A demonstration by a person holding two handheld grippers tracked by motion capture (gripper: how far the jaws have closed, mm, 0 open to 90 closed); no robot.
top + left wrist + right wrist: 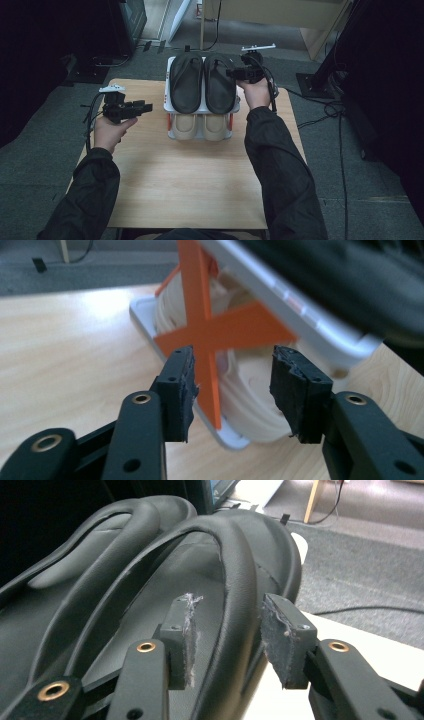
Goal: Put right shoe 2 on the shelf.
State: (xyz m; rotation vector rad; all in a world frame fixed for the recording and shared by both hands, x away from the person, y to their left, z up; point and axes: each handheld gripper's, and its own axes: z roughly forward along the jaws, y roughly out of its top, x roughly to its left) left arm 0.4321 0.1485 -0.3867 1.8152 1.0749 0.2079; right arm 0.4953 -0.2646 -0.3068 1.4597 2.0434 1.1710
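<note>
A white two-tier shoe rack (168, 64) with orange cross braces (235, 330) stands at the far middle of the wooden table (190, 190). Two black slippers (186, 82) (220, 85) lie on its top shelf, and a pair of cream slippers (200, 126) sits below. My right gripper (229, 73) reaches in from the rack's right. Its jaws straddle the right black slipper's strap (235, 580) with a gap on each side, so it is open. My left gripper (148, 106) hovers left of the rack, open and pointed at the braced side, with the cream slippers (250, 390) behind the brace.
Grey carpet surrounds the table, with cables (325, 107) trailing on the right and a black stand base (312, 82) there. Light wooden furniture (280, 15) stands behind the rack, and dark equipment (90, 35) at the far left. The near half of the tabletop is bare wood.
</note>
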